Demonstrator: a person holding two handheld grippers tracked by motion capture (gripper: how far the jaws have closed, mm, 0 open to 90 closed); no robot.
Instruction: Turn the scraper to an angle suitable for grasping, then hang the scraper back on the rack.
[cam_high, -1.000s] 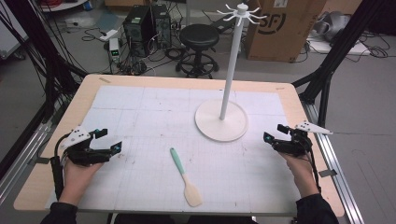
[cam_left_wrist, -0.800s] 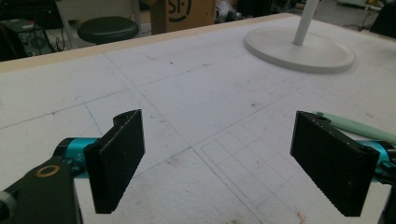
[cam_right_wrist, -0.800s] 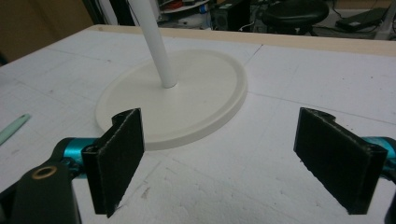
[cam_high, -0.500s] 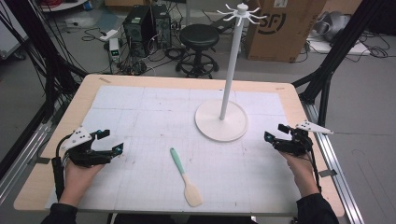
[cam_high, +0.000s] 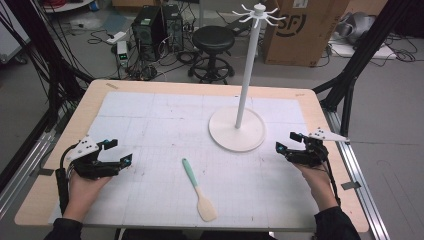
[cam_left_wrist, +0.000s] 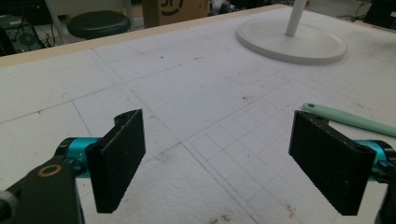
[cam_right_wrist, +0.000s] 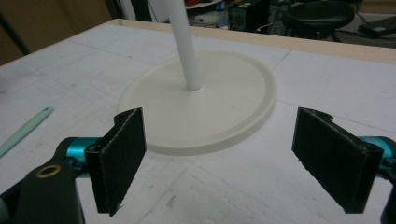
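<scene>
Noted at the near edge of the table (cam_high: 60, 200): left gripper (cam_high: 114, 153) and right gripper (cam_high: 289, 143) resting low at opposite sides, jaws spread wide and empty on both, as confirmed in the two gripper views. Judged a ready posture, each aimed inward at the middle of the white mat (cam_high: 150, 115) with nothing taken up. Found between them, nearest the person: the spatula (cam_high: 198, 189), lying flat and untouched, pale blade toward the near edge, green handle pointing away, well apart from either gripper, somewhat closer to the left. Recorded beyond it, right of centre: the white hook stand (cam_high: 240, 105), upright on its round base, hooks bare, near the right gripper and plainly the likely hanging place. No obstruction found between gripper and spatula, or spatula and stand. Observed farther off, beyond the table: a stool (cam_high: 214, 40), computer boxes (cam_high: 155, 25), a cardboard carton (cam_high: 305, 30), loose cables.
</scene>
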